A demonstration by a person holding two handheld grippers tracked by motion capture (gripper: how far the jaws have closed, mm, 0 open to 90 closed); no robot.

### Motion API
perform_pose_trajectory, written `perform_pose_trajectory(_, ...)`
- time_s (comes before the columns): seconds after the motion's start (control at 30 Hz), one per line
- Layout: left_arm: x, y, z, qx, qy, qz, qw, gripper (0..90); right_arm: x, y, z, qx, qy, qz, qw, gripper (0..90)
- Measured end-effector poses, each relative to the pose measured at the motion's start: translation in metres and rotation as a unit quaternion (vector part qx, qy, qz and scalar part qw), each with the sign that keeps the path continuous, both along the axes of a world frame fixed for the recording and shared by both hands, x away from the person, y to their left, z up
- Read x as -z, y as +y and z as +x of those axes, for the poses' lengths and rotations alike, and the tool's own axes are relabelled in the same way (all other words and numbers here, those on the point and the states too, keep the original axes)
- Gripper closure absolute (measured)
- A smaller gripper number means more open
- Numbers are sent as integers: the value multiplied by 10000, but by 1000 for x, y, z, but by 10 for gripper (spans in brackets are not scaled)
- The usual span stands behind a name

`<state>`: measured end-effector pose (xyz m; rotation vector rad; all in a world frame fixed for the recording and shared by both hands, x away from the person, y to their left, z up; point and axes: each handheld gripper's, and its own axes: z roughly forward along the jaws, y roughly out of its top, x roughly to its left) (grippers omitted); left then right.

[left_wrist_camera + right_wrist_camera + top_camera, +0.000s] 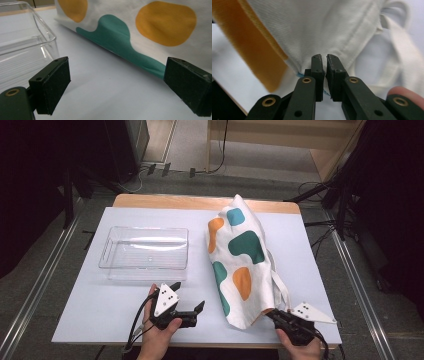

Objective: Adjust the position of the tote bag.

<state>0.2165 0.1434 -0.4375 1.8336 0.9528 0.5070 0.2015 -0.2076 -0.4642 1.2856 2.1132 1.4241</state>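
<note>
White bag (240, 255) pinched in right hand-held gripper (274, 316)

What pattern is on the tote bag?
White tote bag with teal and orange rounded blobs, clearest in the high view.

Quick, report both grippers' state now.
Left gripper: open, holding nothing, beside the clear tray.
Right gripper: closed on the patterned bag's white hem.

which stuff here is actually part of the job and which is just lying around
In use:
- cloth bag, its near edge pinched by the right claw
- left claw, open beside the bag
- probably the clear tray, empty

Lying about:
- cables on the floor
- wooden furniture behind the table
</note>
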Motion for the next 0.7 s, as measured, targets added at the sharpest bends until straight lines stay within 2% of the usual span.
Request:
perform_pose_trajectory(0.1, 0, -6, -4, 146, -25, -33, 9999, 73, -1, 21, 0, -205, -67, -18, 9998, 866)
perform_pose_trajectory(0.27, -3, -14, -13, 428, -143, -150, 9989, 73, 3, 50, 1, -373, 165, 258, 9988, 874)
perform_pose_trajectory(0.5, -9, -23, -24, 821, -335, -296, 9956, 73, 5, 84, 5, -675, 265, 450, 9964, 875)
perform_pose_trajectory(0.53, -9, -25, -25, 805, -351, -275, 9958, 72, 5, 89, 6, -721, 275, 460, 9960, 875)
perform_pose_trajectory(0.6, -12, -27, -26, 838, -283, -419, 9952, 73, 5, 100, 8, -762, 245, 458, 9957, 875)
perform_pose_trajectory(0.63, -14, -28, -26, 869, -306, -433, 9948, 73, 5, 105, 8, -788, 241, 460, 9955, 875)
perform_pose_trajectory(0.7, -19, -31, -26, 780, -387, -400, 9954, 83, 5, 114, 10, -883, 218, 440, 9949, 876)
